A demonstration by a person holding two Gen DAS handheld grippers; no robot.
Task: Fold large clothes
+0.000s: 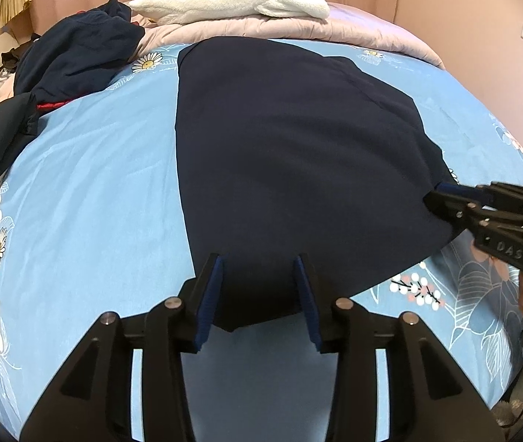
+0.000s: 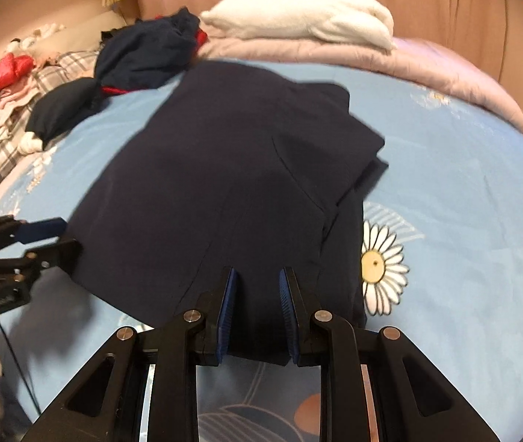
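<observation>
Between my left gripper [image 1: 259,287] fingers sits the near corner of the dark navy garment [image 1: 290,154], and the blue pads stand apart on either side of the cloth without pressing it, so that gripper is open around the corner. No earlier view lets me say more than that of its jaws.

Largest of all is the bed sheet [image 1: 88,191], light blue with daisies and leaves printed on it, spread under everything. On it the dark navy garment lies flat and folded, reaching from my two grippers away toward the far side of the bed. From the right wrist its right edge shows stacked layers stepping out from one another, just beside a big printed daisy.

Behind the garment a pinkish quilt [image 1: 298,29] runs across the head of the bed, with a white fluffy blanket [image 1: 232,0] folded on top. To the left lies a heap of dark clothes [image 1: 77,55] with a red trim, apart from the garment.

My right gripper [image 2: 257,294] has its fingers narrowly set with the garment's near hem between the blue pads; the cloth fills the gap, so it grips the hem. From the left wrist it shows at the garment's right corner, fingertips against the fabric edge.
</observation>
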